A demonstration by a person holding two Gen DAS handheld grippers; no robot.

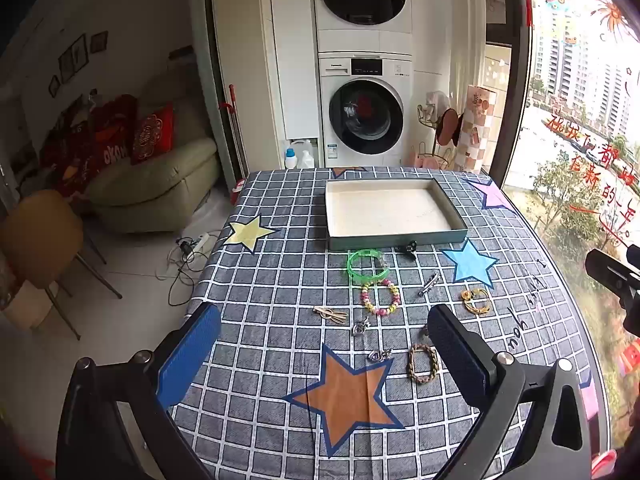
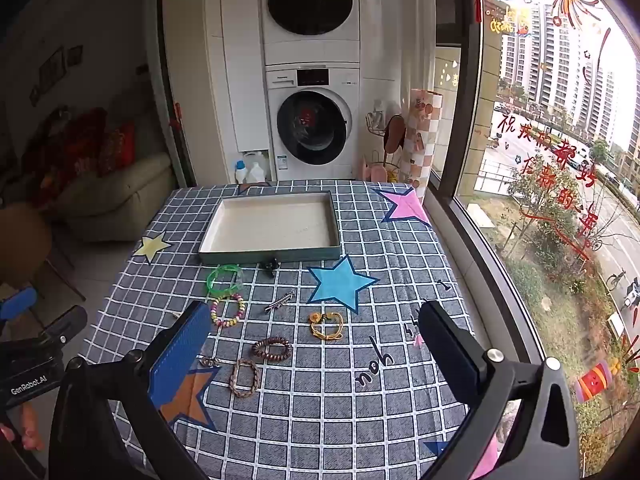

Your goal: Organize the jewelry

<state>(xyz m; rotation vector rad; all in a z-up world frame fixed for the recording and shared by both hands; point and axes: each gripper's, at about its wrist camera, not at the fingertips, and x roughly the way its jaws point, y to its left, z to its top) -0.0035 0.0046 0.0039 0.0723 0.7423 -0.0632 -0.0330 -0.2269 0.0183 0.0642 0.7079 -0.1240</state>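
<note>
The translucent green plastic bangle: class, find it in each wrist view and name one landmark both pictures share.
Left wrist view: translucent green plastic bangle, centre, just before the tray's front wall.
Right wrist view: the bangle sits left of centre, near the tray's front left corner.
Shared landmark: shallow grey rectangular tray.

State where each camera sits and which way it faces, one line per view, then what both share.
Left wrist: on the left gripper, facing forward over the checked table toward the tray; its open fingers show.
Right wrist: on the right gripper, nearer the window, facing likewise; open fingers and the left gripper's body show.
Shared: tray, green bangle, washing machine.
</note>
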